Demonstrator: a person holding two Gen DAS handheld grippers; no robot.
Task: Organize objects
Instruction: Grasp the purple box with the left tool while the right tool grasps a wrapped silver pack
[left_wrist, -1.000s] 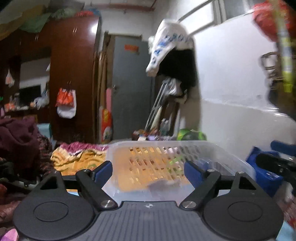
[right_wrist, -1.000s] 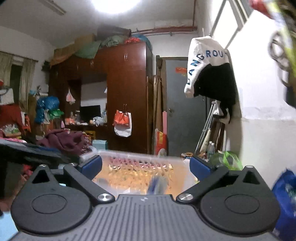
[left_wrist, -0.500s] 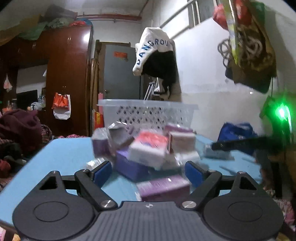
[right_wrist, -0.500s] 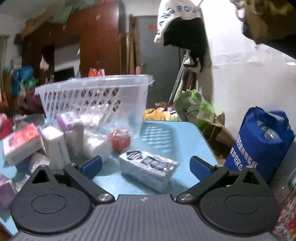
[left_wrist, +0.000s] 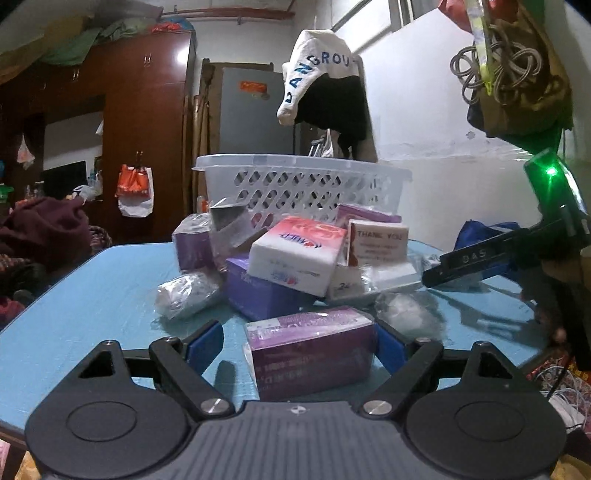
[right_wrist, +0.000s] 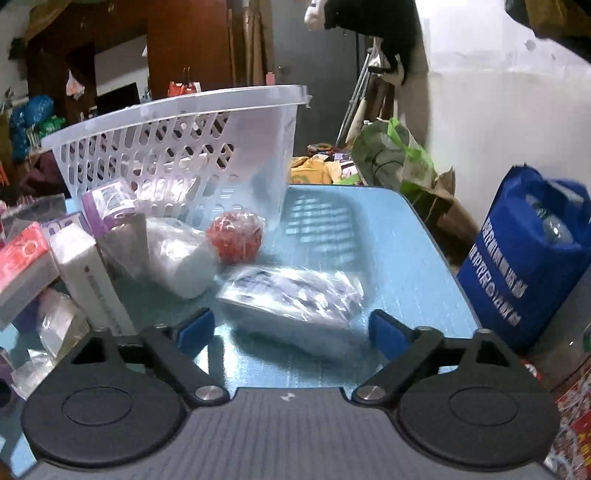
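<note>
**Purple box and clear-wrapped packet lined up for pickup**

Purple box (left_wrist: 310, 350) lies on the blue table (left_wrist: 92, 295) between the left gripper (left_wrist: 297, 341) jaws, right pad touching, left pad clear: released. Right gripper (right_wrist: 291, 326) jaws closing around the wrapped packet (right_wrist: 291, 295), not yet pressing. Step: grasping (both hands). Next: clamp, lift, carry to the white basket (left_wrist: 303, 184) behind the pile.

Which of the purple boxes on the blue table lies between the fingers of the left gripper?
The purple box wrapped in clear film, lying alone nearest the left gripper. The other purple boxes sit farther back in the pile before the white basket.
</note>
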